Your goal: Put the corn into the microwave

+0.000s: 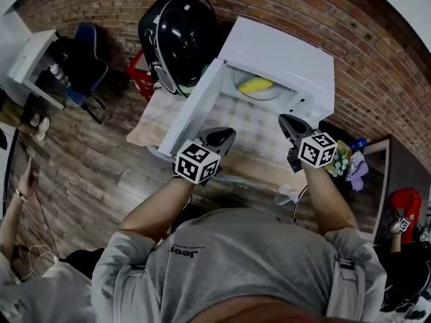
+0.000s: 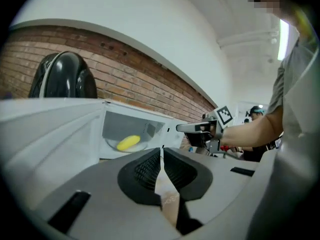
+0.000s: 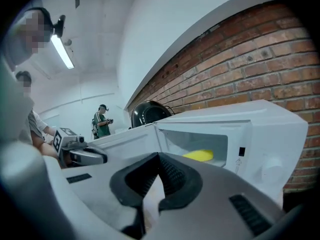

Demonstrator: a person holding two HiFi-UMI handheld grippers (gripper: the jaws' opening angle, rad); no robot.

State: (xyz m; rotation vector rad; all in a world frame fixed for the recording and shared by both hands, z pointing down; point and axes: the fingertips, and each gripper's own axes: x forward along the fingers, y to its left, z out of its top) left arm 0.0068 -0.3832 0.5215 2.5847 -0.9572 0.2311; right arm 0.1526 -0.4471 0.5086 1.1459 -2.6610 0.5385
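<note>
Leftmost in the head view, on the wooden plank floor, a dark blue chair. Next along, against the red brick wall, a red plastic crate and a glossy black rounded shell, both close to the table's far left corner. Then the table itself, under a pale checked cloth, bearing the boxy white microwave oven.

Hinged white microwave door swung wide open toward the left. Just in front of that door, the left grey two-jaw tongs, held above the cloth and aimed at the oven. Jaws pressed together at the tips, with nothing between them, clear in the left gripper view.

Further right, inside the oven cavity, the yellow corn cob, lying on its side on the round glass turntable plate. Well apart from both tongs, touched by neither.

Right of the cavity's opening, the right grey two-jaw tongs, likewise raised over the cloth and pointed at the oven, level with the other pair. Jaws meeting at the tips in the right gripper view, empty too.

Beyond the right forearm, near the table's edge, a small white, green and purple cluster, too small to name.
</note>
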